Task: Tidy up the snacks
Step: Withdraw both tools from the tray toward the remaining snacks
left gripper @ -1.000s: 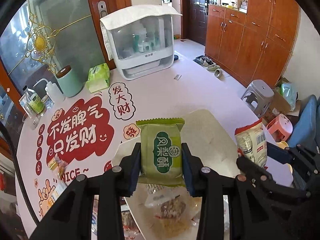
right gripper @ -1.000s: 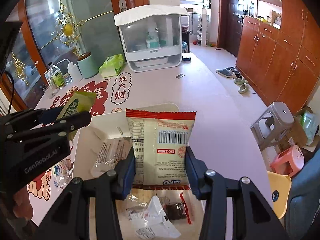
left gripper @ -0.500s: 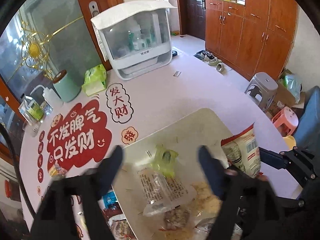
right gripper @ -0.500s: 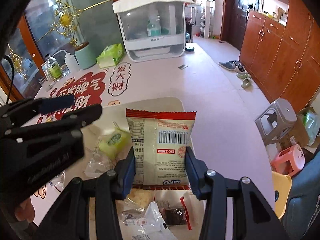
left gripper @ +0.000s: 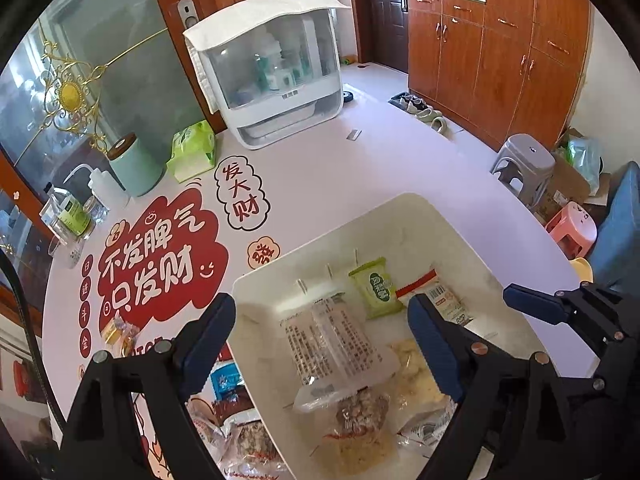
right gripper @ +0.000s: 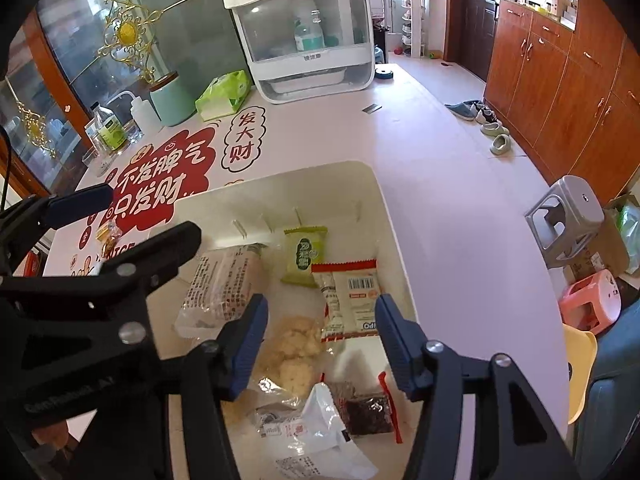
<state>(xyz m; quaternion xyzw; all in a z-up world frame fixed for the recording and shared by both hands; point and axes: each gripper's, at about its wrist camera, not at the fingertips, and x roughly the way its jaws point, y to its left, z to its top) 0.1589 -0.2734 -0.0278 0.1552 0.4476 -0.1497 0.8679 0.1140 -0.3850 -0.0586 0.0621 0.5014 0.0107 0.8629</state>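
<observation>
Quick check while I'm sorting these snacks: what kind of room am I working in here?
Most likely a home dining or entry area. A pink table with a printed mat holds a white bin of snack packets; wooden cabinets line the wall, with shoes on the floor and plastic stools beside the table.

Wooden cabinets (left gripper: pixel 500 60), grey stool (left gripper: pixel 524 164), pale floor (right gripper: pixel 452 92), daylit room

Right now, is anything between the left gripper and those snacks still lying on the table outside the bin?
Nothing visible blocks them. The loose snack packets lie on the table, left of the white bin, partly behind the left gripper finger. Its jaws are opening with nothing between them, above the bin.
</observation>
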